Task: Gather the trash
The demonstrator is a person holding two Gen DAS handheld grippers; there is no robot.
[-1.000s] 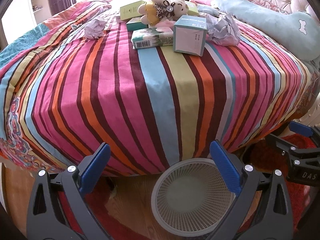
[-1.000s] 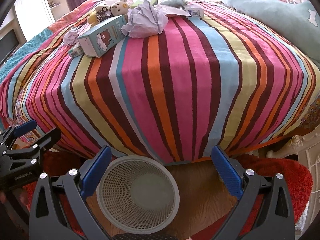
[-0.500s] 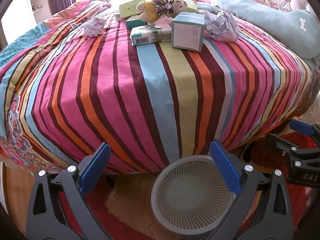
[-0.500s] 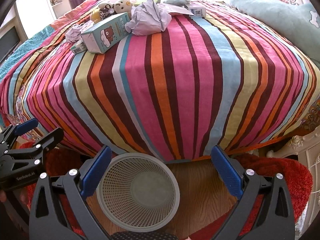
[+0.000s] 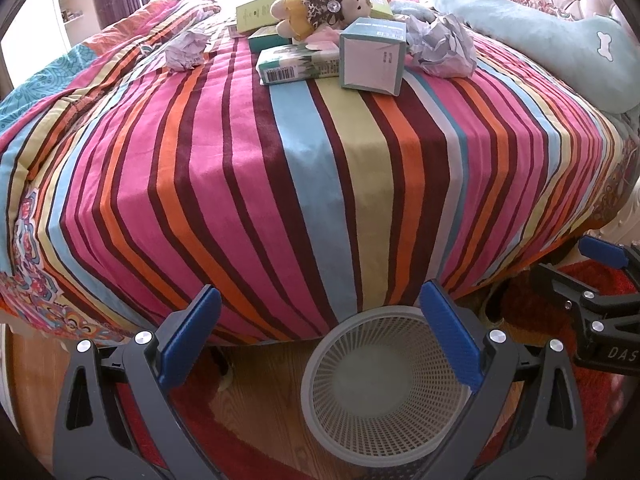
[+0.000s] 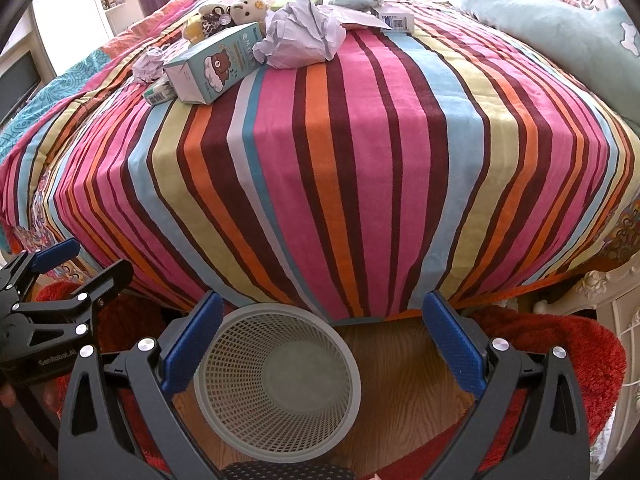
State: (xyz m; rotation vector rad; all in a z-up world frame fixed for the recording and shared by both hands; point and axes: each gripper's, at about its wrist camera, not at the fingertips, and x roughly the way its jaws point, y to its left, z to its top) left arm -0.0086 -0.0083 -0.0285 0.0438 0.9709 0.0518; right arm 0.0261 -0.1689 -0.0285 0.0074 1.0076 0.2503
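Note:
An empty white mesh wastebasket (image 5: 384,392) (image 6: 280,384) stands on the wood floor at the foot of a striped bed. Far up the bed lie a big crumpled paper (image 5: 442,46) (image 6: 300,36), a smaller paper ball (image 5: 186,50) (image 6: 148,66), a teal carton (image 5: 374,58) (image 6: 214,66) and a flat barcode box (image 5: 298,65). My left gripper (image 5: 320,336) hangs open above the basket's left side, holding nothing. Beside it, my right gripper (image 6: 324,340) is open over the basket too, and it shows in the left wrist view (image 5: 600,276).
A plush toy (image 5: 320,8) (image 6: 228,12) and more boxes (image 5: 256,16) sit behind the trash. A long pale-blue pillow (image 5: 560,36) lies along the right of the bed. Red rug (image 6: 560,344) flanks the basket; a carved white bed frame (image 6: 600,292) stands at right.
Both grippers have risen and edged toward the bed, so the bed top and the trash on it look nearer. Both stay open.

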